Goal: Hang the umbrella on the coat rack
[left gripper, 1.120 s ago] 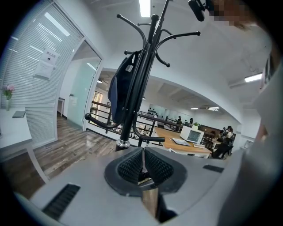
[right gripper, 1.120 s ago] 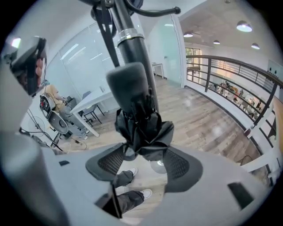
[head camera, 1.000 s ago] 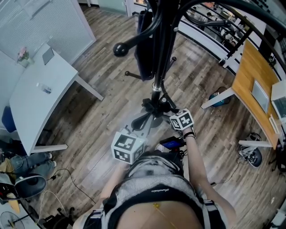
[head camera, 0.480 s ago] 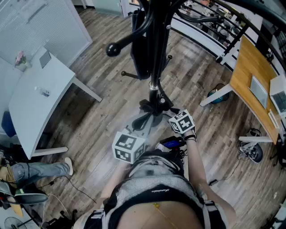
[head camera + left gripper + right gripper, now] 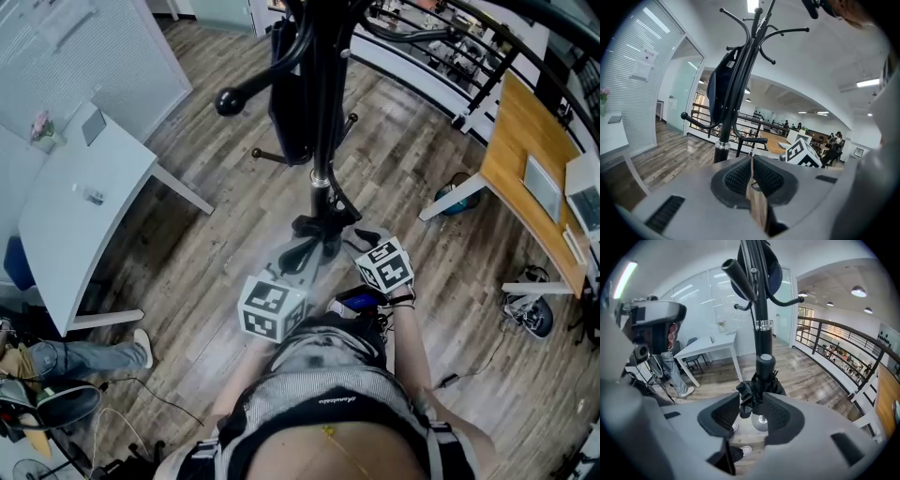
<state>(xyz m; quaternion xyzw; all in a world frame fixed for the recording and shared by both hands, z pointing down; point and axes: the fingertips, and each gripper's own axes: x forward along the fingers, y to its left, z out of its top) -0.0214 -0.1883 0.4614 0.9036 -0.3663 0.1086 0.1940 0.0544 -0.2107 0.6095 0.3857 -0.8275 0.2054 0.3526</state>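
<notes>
A black coat rack (image 5: pixel 323 112) stands ahead of me with a dark bag (image 5: pixel 286 103) on one hook. A folded black umbrella (image 5: pixel 323 230) is upright by the rack's foot. In the right gripper view its round handle end (image 5: pixel 765 366) sticks up in front of the rack's pole (image 5: pixel 759 301). My right gripper (image 5: pixel 752 404) has just been closing, and its pads now press on the umbrella's bunched fabric. In the head view that gripper (image 5: pixel 349 246) sits right of the umbrella. My left gripper (image 5: pixel 751 161) is shut on nothing, its tips (image 5: pixel 314 253) near the umbrella.
A white table (image 5: pixel 75 206) stands at the left, and a wooden desk (image 5: pixel 530 178) with white legs at the right. A person's leg and shoe (image 5: pixel 94 352) are at the lower left. Shoes (image 5: pixel 530 314) lie on the wooden floor at the right. A black railing (image 5: pixel 450 56) runs behind the rack.
The right gripper's marker cube has shifted slightly right and toward me. The person's leg at the lower left has stepped forward. The left gripper has stayed put.
</notes>
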